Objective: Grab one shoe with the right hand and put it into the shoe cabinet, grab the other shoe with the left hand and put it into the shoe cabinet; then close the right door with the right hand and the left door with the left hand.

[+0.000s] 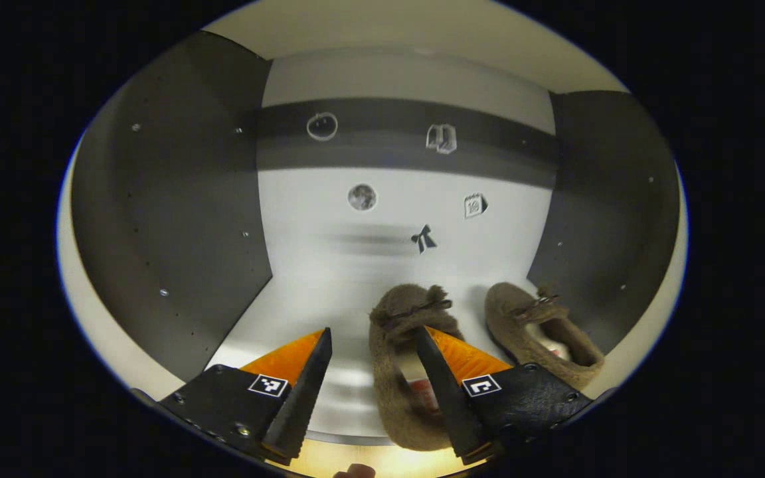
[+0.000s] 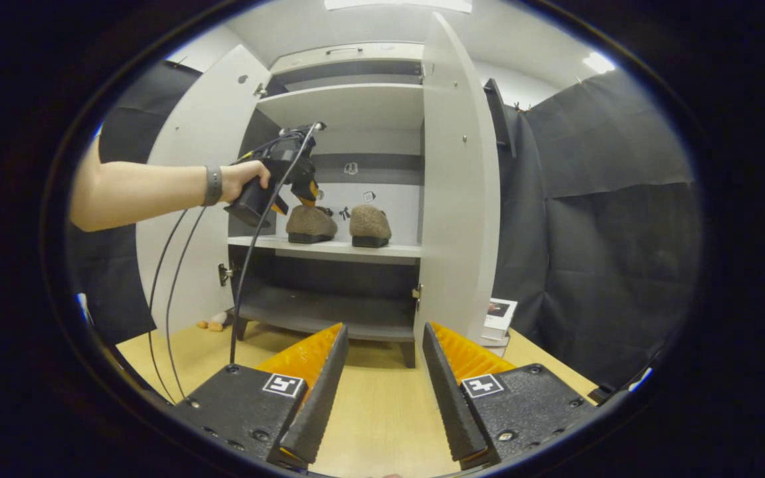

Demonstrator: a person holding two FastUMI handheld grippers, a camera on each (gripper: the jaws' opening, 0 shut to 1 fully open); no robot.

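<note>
Both shoes [image 2: 311,224] [image 2: 369,226] sit on the cabinet [image 2: 346,249] shelf; left gripper [image 1: 372,392] and right gripper [image 2: 379,392] gape empty, both doors unclosed.

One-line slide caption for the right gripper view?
Left gripper at two shoes on cabinet shelf, both doors open.

Black two-finger left gripper with orange-backed fingers [image 1: 372,385] stood with jaws apart, gripped by a hand [image 2: 244,176] on a bare outstretched forearm, matching black-and-orange right gripper [image 2: 379,392] held low, jaws likewise parted
</note>
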